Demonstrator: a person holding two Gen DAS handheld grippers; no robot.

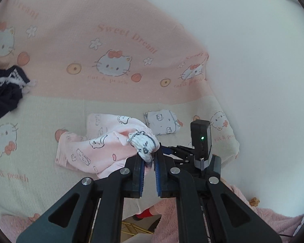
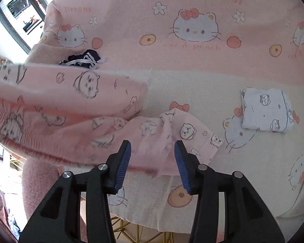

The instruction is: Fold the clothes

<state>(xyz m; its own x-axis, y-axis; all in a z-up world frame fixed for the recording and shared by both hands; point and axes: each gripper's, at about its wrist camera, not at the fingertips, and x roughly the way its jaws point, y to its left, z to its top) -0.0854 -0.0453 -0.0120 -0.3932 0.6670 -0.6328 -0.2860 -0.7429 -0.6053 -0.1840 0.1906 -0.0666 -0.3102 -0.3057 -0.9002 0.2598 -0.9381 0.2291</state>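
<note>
Pink printed garment (image 1: 95, 143) lies rumpled near the front edge of the cat-print blanket (image 1: 71, 105), left gripper (image 1: 149, 158) pinching its bunched white cuff. Right gripper (image 2: 153, 158) hangs half-spread over the cloth, gripping nothing. Folded white piece (image 2: 266, 110) well apart rightward, dark clothes (image 1: 5, 89) far left.

surface: blanket (image 2: 192, 77) printed with cartoon cats, peaches and flowers, pink at the far half, cream at the near half | wall: plain white wall (image 1: 253, 50) on the right | window: dark-framed window (image 2: 16, 16) at upper left, bright daylight | below: gold wire frame (image 2: 131, 228) under the blanket's edge
</note>
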